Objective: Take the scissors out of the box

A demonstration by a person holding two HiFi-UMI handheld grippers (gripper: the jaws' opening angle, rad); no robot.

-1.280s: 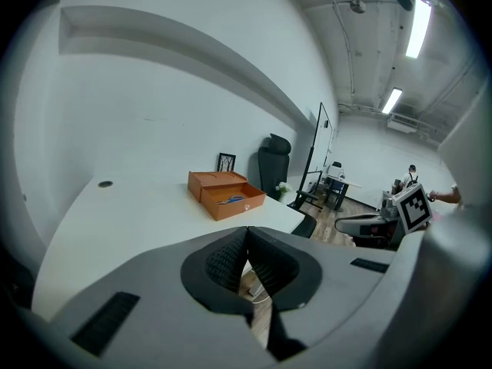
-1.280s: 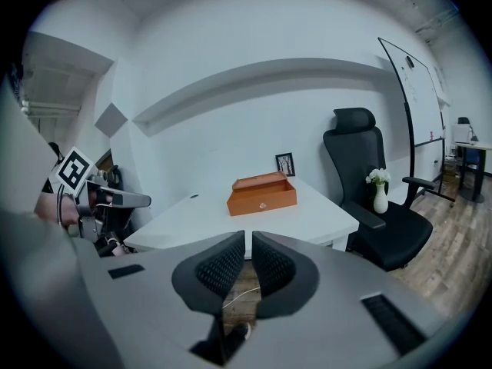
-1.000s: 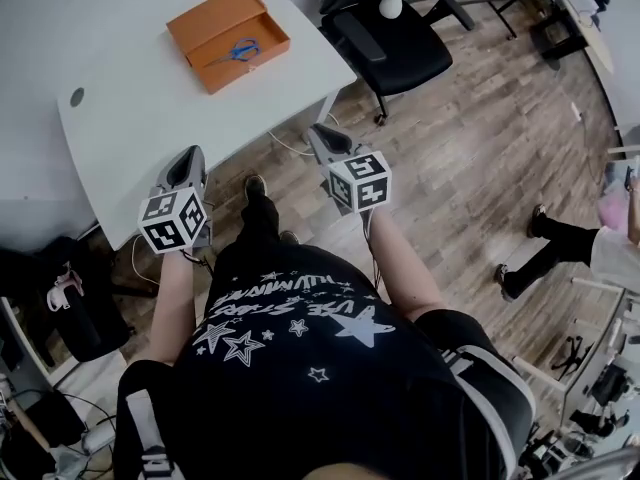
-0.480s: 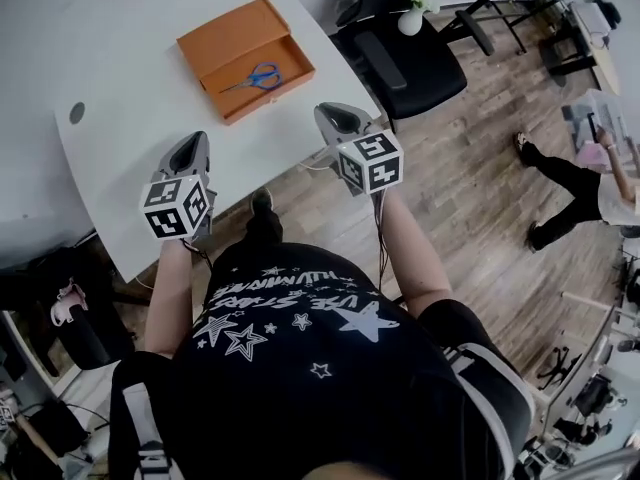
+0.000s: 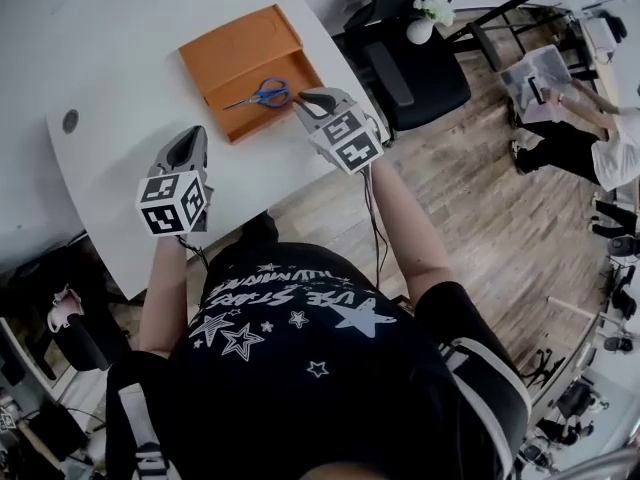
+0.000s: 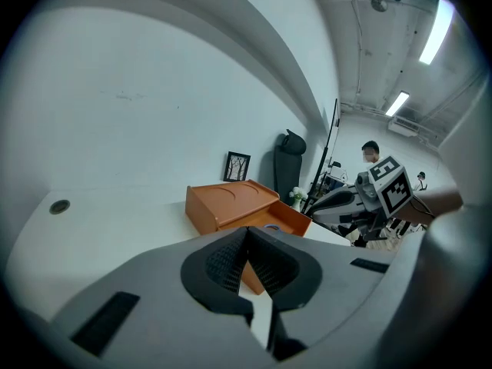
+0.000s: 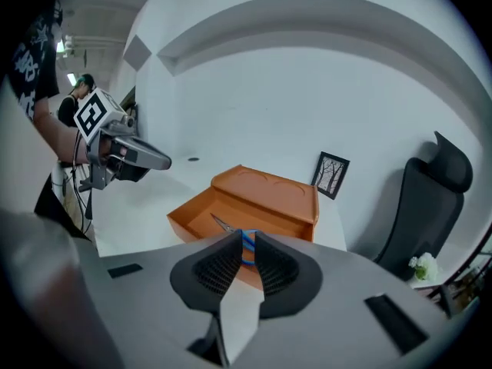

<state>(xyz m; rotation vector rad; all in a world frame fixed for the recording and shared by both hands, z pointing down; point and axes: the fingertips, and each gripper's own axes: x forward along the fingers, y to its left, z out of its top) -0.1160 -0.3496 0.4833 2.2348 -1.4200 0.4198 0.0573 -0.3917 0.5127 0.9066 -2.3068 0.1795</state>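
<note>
1. Head view: showing the scissors (image 5: 262, 94) lying flat in the open tray of the box (image 5: 240, 43) on the table (image 5: 110, 78); holding the right gripper (image 5: 305, 100) just beside the tray's near corner, and the left gripper (image 5: 189, 136) well apart from it.
2. Left gripper view: pressing the pads together on nothing, pointing toward the box (image 6: 231, 200).
3. Right gripper view: aiming closed, empty jaws at the blue handles; judging the scissors (image 7: 247, 241) light, stiff and slick, probably best pinched at a handle loop after opening up.
</note>
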